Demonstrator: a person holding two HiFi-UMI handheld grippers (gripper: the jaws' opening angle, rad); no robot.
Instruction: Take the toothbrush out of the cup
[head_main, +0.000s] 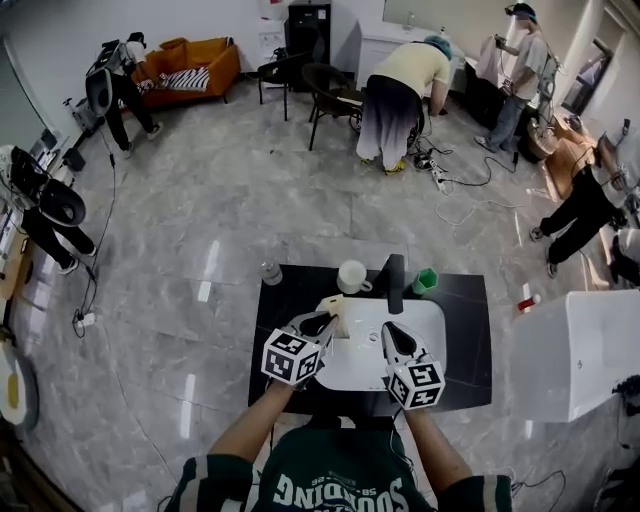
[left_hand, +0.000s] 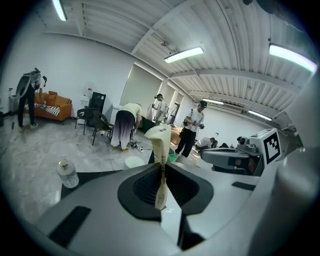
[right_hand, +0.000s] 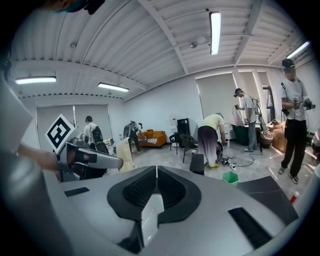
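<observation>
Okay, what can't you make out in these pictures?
All views: the wrapper hides what the cream packet in the left gripper contains.
Head view: the white cup is too small to see inside.
Left gripper view: the label on the bottle is blurred.

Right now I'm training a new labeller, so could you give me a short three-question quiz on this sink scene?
1. True or false: the left claw is closed on the cream toothbrush.
2. In the head view, what stands just right of the faucet? A. a white cup B. the green cup C. a clear bottle
3. Fill in: the right claw is ___, with nothing between its jaws.

Key: 1 true; 2 B; 3 shut.
</observation>
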